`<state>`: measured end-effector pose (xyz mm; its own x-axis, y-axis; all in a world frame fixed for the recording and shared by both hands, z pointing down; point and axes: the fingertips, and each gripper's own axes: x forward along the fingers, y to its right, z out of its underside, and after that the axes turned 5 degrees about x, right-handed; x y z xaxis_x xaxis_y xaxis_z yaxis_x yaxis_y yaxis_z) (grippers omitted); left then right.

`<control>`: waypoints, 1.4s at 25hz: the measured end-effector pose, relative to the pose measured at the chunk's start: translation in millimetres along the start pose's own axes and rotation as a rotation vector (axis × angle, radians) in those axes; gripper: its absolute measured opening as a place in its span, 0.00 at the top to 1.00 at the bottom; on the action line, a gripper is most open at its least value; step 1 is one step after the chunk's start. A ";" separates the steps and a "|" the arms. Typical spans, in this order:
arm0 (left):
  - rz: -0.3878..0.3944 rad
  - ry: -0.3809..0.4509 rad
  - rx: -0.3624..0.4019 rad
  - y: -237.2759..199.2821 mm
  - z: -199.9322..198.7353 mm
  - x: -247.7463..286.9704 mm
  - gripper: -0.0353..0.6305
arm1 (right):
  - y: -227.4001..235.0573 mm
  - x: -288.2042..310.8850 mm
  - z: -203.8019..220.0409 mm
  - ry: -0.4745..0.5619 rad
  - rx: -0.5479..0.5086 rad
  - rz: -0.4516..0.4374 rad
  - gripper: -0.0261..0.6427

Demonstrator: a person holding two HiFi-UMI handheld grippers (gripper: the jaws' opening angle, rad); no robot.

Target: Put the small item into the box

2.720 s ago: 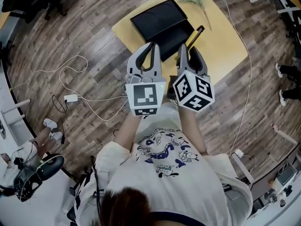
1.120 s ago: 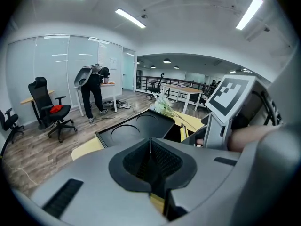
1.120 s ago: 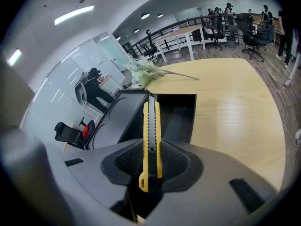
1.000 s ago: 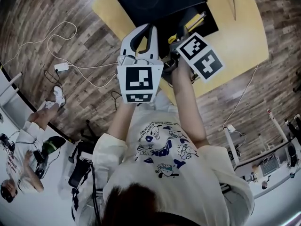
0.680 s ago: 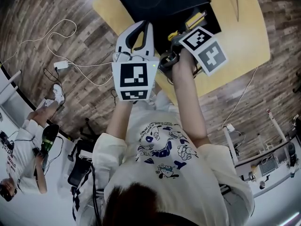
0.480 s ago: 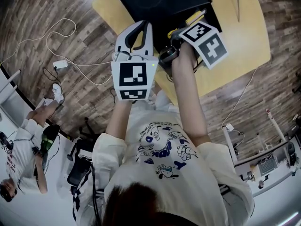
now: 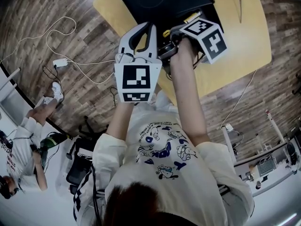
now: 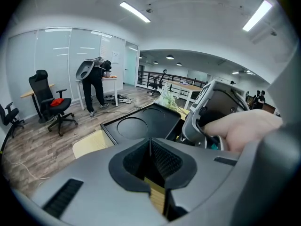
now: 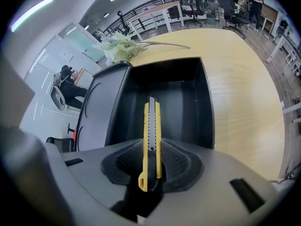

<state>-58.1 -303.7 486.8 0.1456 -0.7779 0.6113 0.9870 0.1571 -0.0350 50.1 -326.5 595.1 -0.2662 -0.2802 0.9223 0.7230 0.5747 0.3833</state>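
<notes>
A yellow utility knife [image 9: 151, 134] stands lengthwise between the pads of my right gripper [image 9: 151, 163], which is shut on it. Its blade end points into the open black box [image 9: 171, 102] just below and ahead. In the head view the right gripper's marker cube [image 7: 207, 36] hangs over the box [image 7: 162, 1], with a bit of the knife [image 7: 191, 19] showing beside it. My left gripper [image 8: 150, 155] is shut with nothing in it, held left of the right one [image 8: 212, 111] at the table's near edge. It also shows in the head view [image 7: 144, 31].
The box's black lid [image 9: 99, 108] with a round recess lies to the box's left. The box stands on a yellow wooden table [image 9: 242, 95] with a spray of pale flowers [image 9: 121, 45] at the back. Cables and a power strip [image 7: 60, 63] lie on the wooden floor; people stand nearby.
My right gripper has moved forward with the knife, from the table's near edge to over the box. The left gripper has stayed about where it was.
</notes>
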 end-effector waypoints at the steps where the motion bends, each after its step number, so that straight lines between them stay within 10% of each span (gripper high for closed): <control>1: -0.002 -0.001 -0.002 -1.9 0.9 -0.1 0.91 | -1.1 -0.4 -1.3 0.010 -0.007 -0.003 0.77; 10: -0.019 0.026 0.001 -6.2 -10.0 -12.4 0.91 | -2.0 -26.1 -10.2 0.095 -0.049 -0.077 0.72; 14: -0.011 0.059 0.017 -1.3 -21.4 -24.7 0.91 | -9.7 -57.5 -22.6 0.244 -0.232 -0.147 0.87; 28: 0.009 0.264 0.078 25.6 -77.7 -89.4 0.91 | -70.4 -203.8 10.9 0.708 -0.785 -0.476 0.90; 35: 0.014 0.341 0.088 29.9 -93.0 -123.6 0.91 | -72.3 -248.3 30.1 0.790 -0.803 -0.551 0.90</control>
<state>-40.2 -259.5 336.7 0.1880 -0.9313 0.3119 0.9772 0.2093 0.0359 44.7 -275.4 339.8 -0.4029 -0.8772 0.2610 0.8948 -0.3176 0.3139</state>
